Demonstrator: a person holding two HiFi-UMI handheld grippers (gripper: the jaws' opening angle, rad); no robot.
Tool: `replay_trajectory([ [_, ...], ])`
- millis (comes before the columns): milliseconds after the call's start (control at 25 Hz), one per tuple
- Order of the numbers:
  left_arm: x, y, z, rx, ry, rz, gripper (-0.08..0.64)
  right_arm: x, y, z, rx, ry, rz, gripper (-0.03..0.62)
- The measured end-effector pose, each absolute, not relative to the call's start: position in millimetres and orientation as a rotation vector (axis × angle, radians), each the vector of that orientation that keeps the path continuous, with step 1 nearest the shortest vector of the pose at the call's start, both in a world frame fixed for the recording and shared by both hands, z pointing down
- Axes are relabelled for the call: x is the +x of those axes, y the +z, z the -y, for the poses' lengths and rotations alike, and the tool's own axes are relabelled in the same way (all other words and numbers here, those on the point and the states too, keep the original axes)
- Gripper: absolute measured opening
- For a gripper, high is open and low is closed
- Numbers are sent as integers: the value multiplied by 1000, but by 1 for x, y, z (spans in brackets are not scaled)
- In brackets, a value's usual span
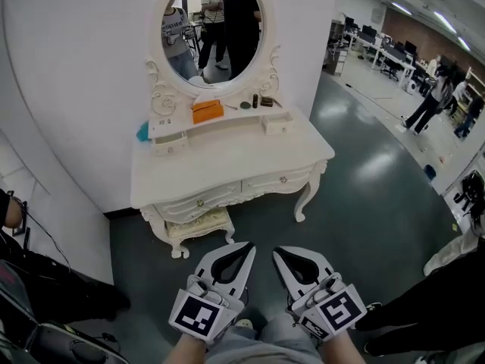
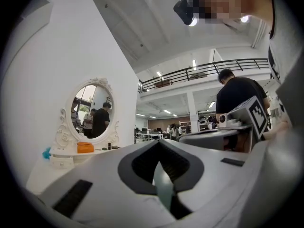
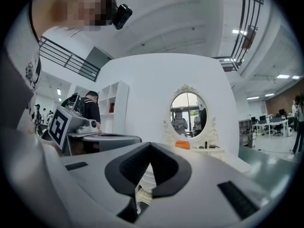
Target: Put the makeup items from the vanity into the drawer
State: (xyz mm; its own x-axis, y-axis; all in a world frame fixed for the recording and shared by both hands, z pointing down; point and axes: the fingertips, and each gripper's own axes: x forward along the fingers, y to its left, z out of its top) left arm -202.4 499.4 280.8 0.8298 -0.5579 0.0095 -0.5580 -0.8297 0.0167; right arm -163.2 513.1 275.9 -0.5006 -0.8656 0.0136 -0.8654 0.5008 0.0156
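Side by side, nearest the head camera, the left gripper and right gripper each have jaws pressed together on nothing. Each bears a black-and-white square marker. Well ahead of both tips stands the white vanity, its 2 front drawers closed. On its back shelf, beyond the left gripper's tip, sits an orange box. Just right of it lie small dark makeup items, their print too small to read, below the oval mirror.
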Motion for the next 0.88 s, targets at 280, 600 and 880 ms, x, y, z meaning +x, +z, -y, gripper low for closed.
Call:
replay_trajectory([
  [280, -194, 281, -473, 2981, -15, 881, 6, -160, 283, -488, 1553, 25, 2679, 31],
  [600, -181, 284, -421, 2939, -8, 997, 6, -142, 284, -438, 1467, 26, 2756, 20],
  [880, -147, 280, -369, 2924, -11, 1092, 6, -107, 279, -383, 1372, 16, 2798, 18],
])
